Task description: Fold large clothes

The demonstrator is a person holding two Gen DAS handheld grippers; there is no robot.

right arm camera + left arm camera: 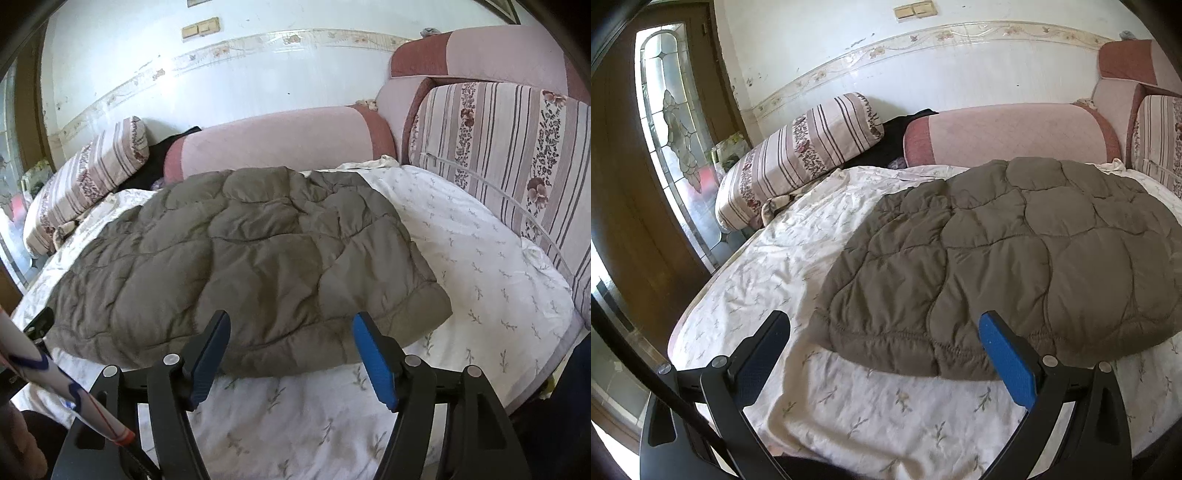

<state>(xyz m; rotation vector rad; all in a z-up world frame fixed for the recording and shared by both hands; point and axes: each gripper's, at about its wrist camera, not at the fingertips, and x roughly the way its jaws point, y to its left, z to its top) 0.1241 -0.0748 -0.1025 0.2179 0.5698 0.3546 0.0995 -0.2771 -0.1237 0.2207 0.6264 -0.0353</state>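
The jacket (pixel 236 266) looks pretty much folded already: a puffy olive quilted thing lying as a compact rectangle in the middle of the bed (pixel 480 258), elastic hem toward the cameras, no sleeves sticking out that I can see. Maybe one more fold or a bit of tidying left, hard to say. Both tools are empty and spread wide: the left gripper (pixel 886 354) hovers just off the hem corner, the right gripper (pixel 291 354) sits over the near edge, neither pinching anything. The sheet is white with little sprigs, kinda rumpled. Striped pillow (pixel 798 158), pink bolster (pixel 1008 136), a tiled wall (pixel 923 66) behind, glass-panelled door (pixel 665 129) on the left.
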